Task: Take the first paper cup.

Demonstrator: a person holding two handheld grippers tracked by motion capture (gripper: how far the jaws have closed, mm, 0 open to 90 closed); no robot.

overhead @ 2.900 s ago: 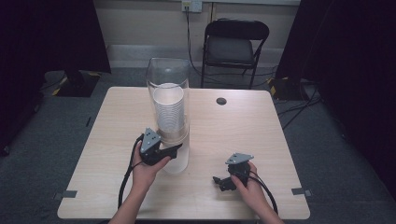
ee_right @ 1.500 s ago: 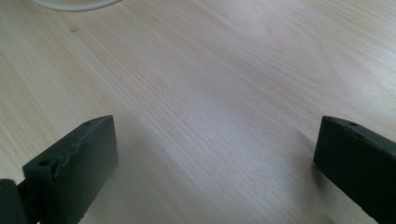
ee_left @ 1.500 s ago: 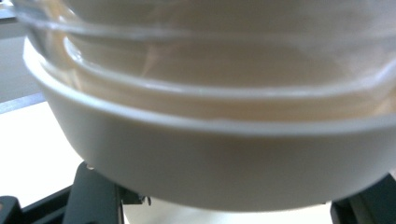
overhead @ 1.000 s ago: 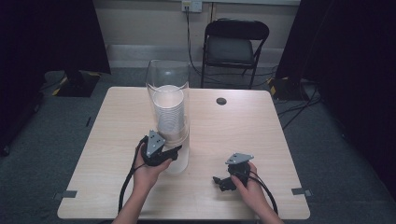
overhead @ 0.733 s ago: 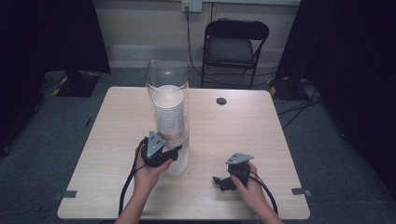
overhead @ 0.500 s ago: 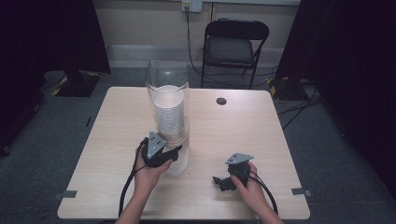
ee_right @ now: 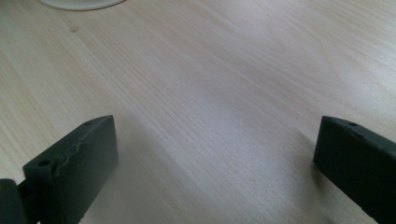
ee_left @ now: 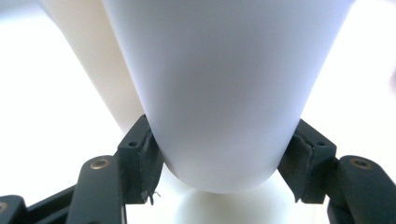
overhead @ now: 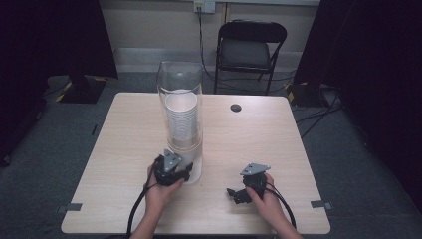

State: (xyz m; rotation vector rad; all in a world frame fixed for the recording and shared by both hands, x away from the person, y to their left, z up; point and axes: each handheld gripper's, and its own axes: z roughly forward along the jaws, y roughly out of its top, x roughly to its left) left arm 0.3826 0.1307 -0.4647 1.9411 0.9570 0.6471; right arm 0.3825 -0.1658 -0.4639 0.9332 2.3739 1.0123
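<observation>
Left gripper view: white cup (ee_left: 219,93) clamped between hand-held gripper (ee_left: 219,163) jaws.

From the high view I see the pale wooden table (overhead: 259,144) evenly lit amid dark surroundings, while my left gripper view is blown out to white glare around the soft, blurred white paper cup (ee_left: 224,93), and the right gripper view shows soft shadows, grain blurring farther off.
</observation>
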